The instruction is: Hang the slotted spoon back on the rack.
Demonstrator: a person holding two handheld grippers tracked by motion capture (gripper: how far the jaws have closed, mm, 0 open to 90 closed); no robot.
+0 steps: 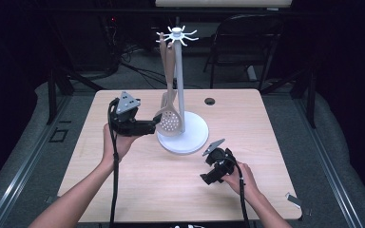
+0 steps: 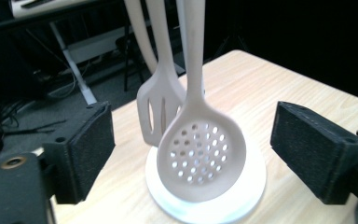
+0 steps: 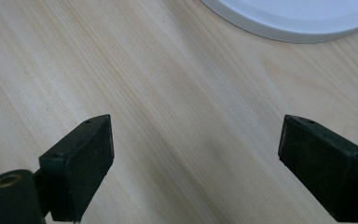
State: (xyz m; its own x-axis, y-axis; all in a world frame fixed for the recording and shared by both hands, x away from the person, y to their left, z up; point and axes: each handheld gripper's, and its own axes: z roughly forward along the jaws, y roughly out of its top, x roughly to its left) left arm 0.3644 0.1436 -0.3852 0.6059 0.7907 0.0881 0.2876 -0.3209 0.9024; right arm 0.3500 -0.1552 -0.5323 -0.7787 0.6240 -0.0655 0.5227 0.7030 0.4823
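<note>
The left gripper (image 1: 156, 122), its jaws spread wide and gripping nothing, is levelled at the bowl of a beige skimmer spoon (image 1: 169, 122) hanging from a white utensil stand (image 1: 179, 85) at the middle of the light wooden table (image 1: 123, 185). In the left gripper view the two black pads (image 2: 91, 149) sit either side of the skimmer spoon (image 2: 200, 156) but apart from it, a stance that suggests a grasp being lined up on the bowl or the neck just above it.

The right gripper (image 1: 209, 176), also wide open and empty, is held low over bare table near the front of the stand's round base (image 1: 190, 140), apparently kept in reserve; its own view looks straight down on wood grain, with the white rim of the base (image 3: 289, 21) at the top.

The skimmer hangs upright by the tip of its long, slim handle from one of the short prongs radiating from the stand's crown (image 1: 177, 35). Its round, shallow bowl is pierced with many small holes and hangs just above the base; whether it touches cannot be told. Directly behind it, nearly touching, hangs a slotted turner (image 2: 154, 112) of the same matte beige. Hanging puts both tools' heads at gripper height and clear of the tabletop.
</note>
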